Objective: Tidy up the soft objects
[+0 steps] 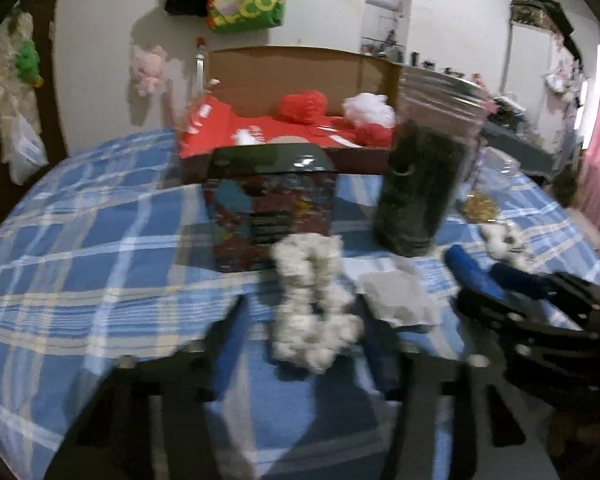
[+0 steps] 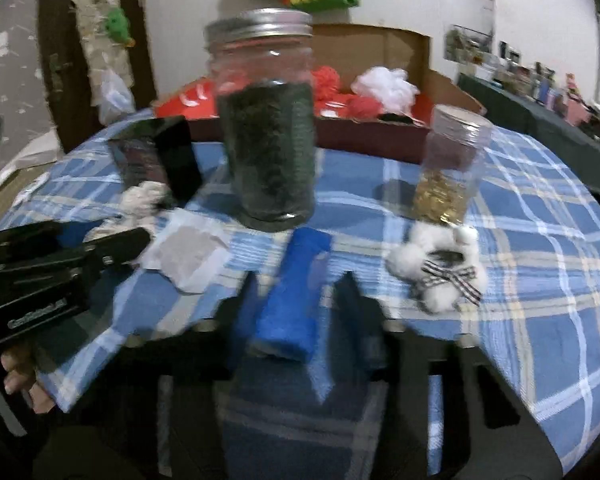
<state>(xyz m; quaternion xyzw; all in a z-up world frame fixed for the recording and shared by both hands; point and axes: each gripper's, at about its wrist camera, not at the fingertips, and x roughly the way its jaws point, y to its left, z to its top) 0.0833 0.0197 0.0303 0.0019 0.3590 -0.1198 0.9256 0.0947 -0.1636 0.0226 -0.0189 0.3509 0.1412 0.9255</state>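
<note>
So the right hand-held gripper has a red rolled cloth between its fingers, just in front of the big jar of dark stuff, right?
Not quite: the rolled cloth between the right hand-held gripper fingers is blue, not red, as the right wrist view shows. It does lie just in front of the big jar of dark stuff.

Two jars: a large one (image 2: 266, 120) at centre, a small one (image 2: 449, 168) at right. Two white fluffy pieces (image 1: 311, 300) (image 2: 435, 268), one blue roll (image 2: 292, 292), one tin (image 1: 270, 208).

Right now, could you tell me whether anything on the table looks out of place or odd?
Only the crumpled white paper stands out: it lies loose like litter beside the dark-filled jar. Both jars stand upright and nothing looks spilled.
</note>
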